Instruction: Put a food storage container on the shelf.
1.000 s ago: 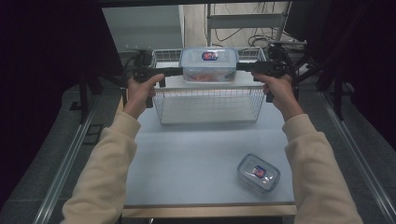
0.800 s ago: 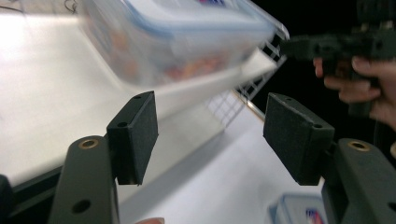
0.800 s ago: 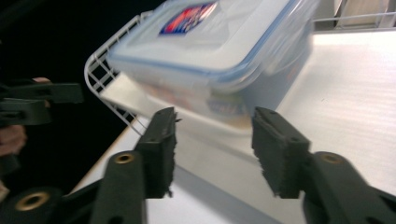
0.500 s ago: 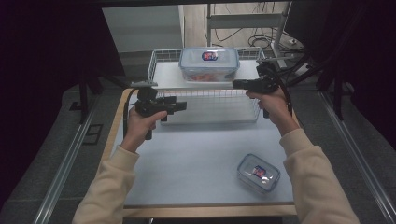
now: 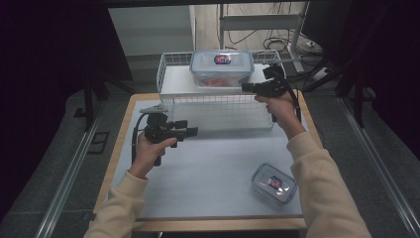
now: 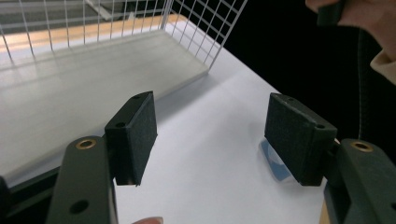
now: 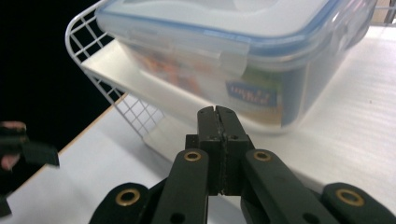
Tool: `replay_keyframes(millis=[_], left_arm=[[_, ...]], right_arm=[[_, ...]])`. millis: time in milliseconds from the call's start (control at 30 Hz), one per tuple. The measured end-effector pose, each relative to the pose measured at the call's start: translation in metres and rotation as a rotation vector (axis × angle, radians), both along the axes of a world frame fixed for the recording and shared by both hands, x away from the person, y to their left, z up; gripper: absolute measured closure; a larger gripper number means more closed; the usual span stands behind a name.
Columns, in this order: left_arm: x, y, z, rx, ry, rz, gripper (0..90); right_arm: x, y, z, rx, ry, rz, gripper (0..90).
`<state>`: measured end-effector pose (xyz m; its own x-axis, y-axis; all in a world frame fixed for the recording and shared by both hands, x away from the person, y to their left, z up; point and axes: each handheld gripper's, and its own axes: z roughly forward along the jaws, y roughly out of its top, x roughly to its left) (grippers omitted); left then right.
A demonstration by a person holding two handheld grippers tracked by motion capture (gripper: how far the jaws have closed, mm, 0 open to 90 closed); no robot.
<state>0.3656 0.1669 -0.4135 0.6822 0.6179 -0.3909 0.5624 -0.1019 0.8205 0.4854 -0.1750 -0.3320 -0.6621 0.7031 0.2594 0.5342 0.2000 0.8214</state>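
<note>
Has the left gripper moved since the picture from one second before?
Yes. The left gripper has come away from the wire basket, nearer to the person, over the white table.

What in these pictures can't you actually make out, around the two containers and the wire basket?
- Contents of the large container: orange shapes, blurred through the clear wall in the right gripper view.
- Its lid label: too small to read in the high view.
- Small container: in the left gripper view, mostly hidden behind a pad of the left gripper.
- Wire basket: its far part is cut off by the top edge in the left gripper view.
</note>
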Motion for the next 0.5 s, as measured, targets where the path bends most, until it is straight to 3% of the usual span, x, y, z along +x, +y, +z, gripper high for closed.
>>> replay_keyframes(millis=[367, 500], left_arm=[[0.001, 0.003, -0.008, 0.006, 0.019, 0.002, 33.9], [0.0, 0.004, -0.008, 0.006, 0.017, 0.0, 33.8]], right_arm=[[0.021, 0.006, -0.002, 0.014, 0.014, -0.056, 89.8], [0.02, 0.006, -0.003, 0.023, 0.014, -0.056, 89.8]])
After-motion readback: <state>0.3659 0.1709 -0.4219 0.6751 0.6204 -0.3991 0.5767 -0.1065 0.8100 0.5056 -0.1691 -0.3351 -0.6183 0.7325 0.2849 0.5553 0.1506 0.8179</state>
